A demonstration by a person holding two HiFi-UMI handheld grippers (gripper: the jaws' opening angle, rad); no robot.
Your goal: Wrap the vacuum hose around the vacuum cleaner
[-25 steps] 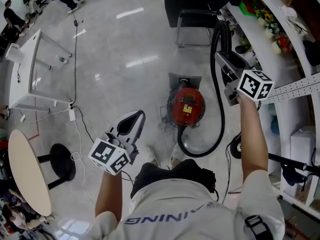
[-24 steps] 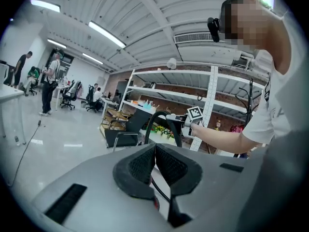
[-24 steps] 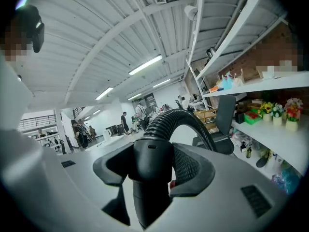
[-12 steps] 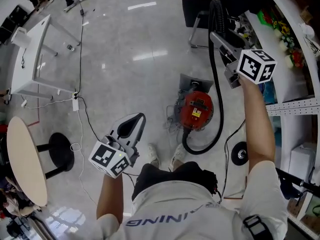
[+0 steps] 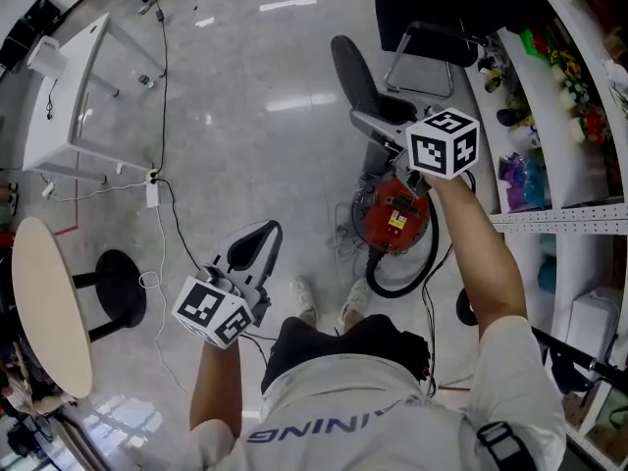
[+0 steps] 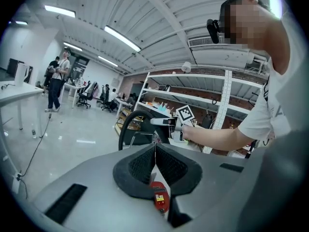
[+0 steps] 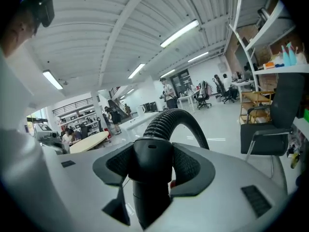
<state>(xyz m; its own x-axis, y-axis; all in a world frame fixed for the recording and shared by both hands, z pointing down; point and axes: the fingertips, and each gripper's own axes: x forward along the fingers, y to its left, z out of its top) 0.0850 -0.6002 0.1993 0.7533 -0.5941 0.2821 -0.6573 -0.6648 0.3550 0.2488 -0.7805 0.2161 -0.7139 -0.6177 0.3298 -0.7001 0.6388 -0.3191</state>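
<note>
Just above the round red vacuum cleaner [image 5: 392, 214] on the floor, the right gripper [image 5: 378, 126] clamps the smooth plastic cuff of the ribbed black hose [image 7: 174, 120], which arches upward. The left gripper [image 5: 257, 245], beside the vacuum cleaner, has its jaws together, empty.

Vacuum cleaner [image 5: 385, 226] half hidden behind the right gripper [image 5: 378, 126] — hose [image 5: 345, 67] above it motion-blurred.

Two tools, left tool [image 5: 257, 243], right tool [image 5: 378, 130], one vacuum cleaner [image 5: 392, 216], one hose [image 5: 410, 275], one round table [image 5: 44, 307], one stool [image 5: 123, 297]
</note>
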